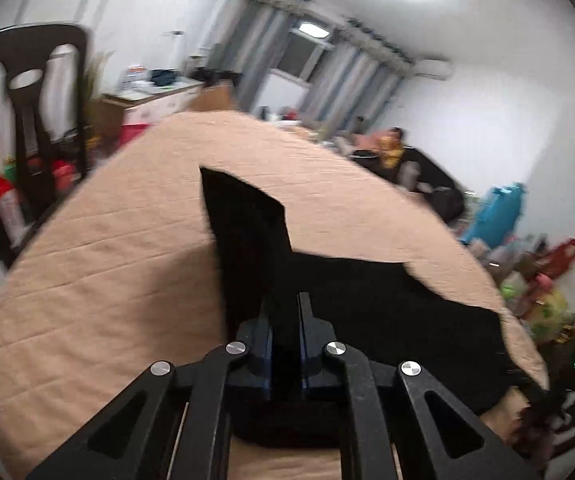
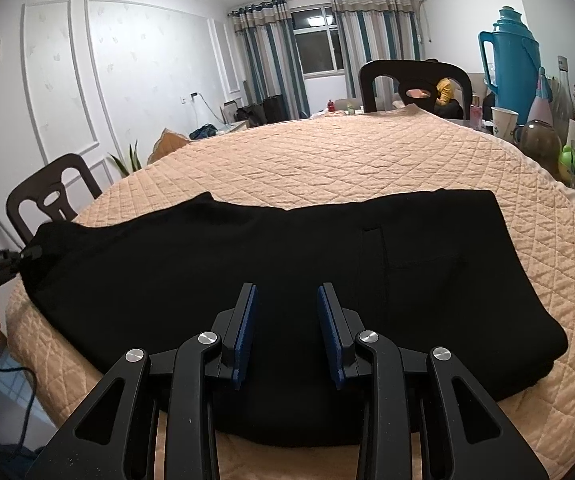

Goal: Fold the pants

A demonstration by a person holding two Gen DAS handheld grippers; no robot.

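Observation:
Black pants (image 2: 287, 248) lie across a table covered with a peach quilted cloth (image 2: 367, 152). My left gripper (image 1: 285, 300) is shut on the leg end of the pants (image 1: 247, 232), which stands lifted off the cloth; that gripper also shows at the left edge of the right wrist view (image 2: 27, 256), holding the pants' left end. My right gripper (image 2: 287, 296) is open and empty, hovering just above the near edge of the pants. A back pocket (image 2: 419, 268) shows to its right.
Dark chairs stand at the far side (image 2: 411, 80) and left (image 2: 47, 192) of the table. A blue thermos (image 2: 511, 60), a paper cup (image 2: 503, 120), bottles and clutter crowd the table's right edge. In the left wrist view a chair (image 1: 27, 120) stands at left.

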